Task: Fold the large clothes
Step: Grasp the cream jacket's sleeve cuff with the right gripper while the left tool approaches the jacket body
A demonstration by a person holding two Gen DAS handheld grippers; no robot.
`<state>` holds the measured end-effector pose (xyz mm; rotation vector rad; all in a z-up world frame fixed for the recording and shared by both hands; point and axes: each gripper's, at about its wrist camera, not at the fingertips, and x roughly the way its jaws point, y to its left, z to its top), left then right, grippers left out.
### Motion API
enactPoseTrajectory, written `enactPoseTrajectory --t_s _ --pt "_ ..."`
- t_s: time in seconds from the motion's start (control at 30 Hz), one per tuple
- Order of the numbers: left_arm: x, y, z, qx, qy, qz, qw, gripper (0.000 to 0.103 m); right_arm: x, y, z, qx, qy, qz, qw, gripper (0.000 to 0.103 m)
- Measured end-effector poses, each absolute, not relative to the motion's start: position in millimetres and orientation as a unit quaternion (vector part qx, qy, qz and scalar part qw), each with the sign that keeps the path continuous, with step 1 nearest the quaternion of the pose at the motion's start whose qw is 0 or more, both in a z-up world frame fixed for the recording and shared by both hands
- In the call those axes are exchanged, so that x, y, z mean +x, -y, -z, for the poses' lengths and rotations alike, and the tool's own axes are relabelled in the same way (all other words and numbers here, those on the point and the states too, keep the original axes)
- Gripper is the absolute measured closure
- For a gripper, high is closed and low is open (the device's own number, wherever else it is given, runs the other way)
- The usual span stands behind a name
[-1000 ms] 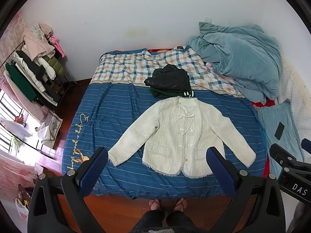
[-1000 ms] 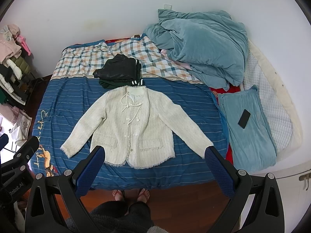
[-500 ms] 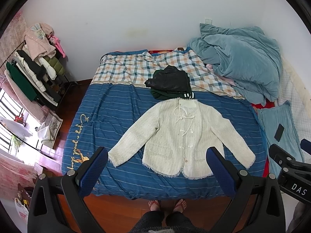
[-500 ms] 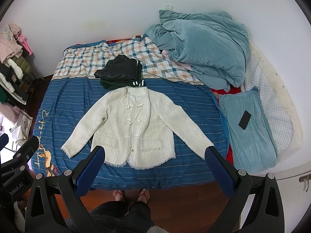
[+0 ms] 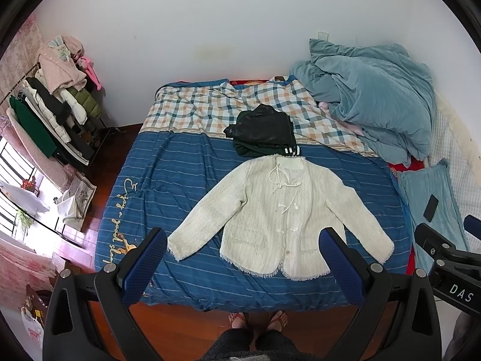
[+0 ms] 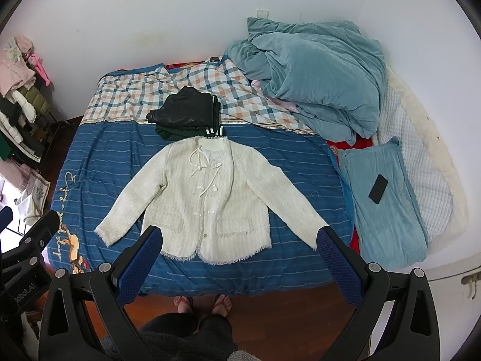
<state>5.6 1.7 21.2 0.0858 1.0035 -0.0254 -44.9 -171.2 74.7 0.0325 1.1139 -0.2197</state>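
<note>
Below both wide-open hand-held grippers, left, right, cream jacket flat on bed

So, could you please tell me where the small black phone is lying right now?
In the right wrist view, the small black phone lies at the right, on the flat teal pillow beside the blue striped bedspread, right of the cream tweed jacket.

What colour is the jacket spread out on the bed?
The jacket is cream white, with white ties and buttons down the front. It shows best in the right wrist view.
</note>
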Motion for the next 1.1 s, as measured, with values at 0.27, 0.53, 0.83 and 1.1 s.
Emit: enactPoseTrajectory --t_s 0.27,0.53,0.83,1.1 --pt "11.2 -11.3 -16.3 0.034 -0.479 0.02 0.877 0.0 -40.4 170.1 -75.3 0.017 -0.529 0.106 0.842 0.0" --pt "48.1 -17.7 21.7 0.067 -0.435 -0.002 0.898 0.0 -24.0 210.5 -22.4 0.13 -0.511 0.126 0.84 0.0" --pt "131.4 6.4 154.1 0.089 -0.491 -0.053 0.865 0.0 -30.6 375.5 187.6 0.352 -0.532 0.256 0.726 0.052" --pt "208.1 43.8 290.0 0.123 -0.557 -0.128 0.811 0.0 -37.8 521.6 408.3 0.519 -0.481 0.332 0.624 0.03"
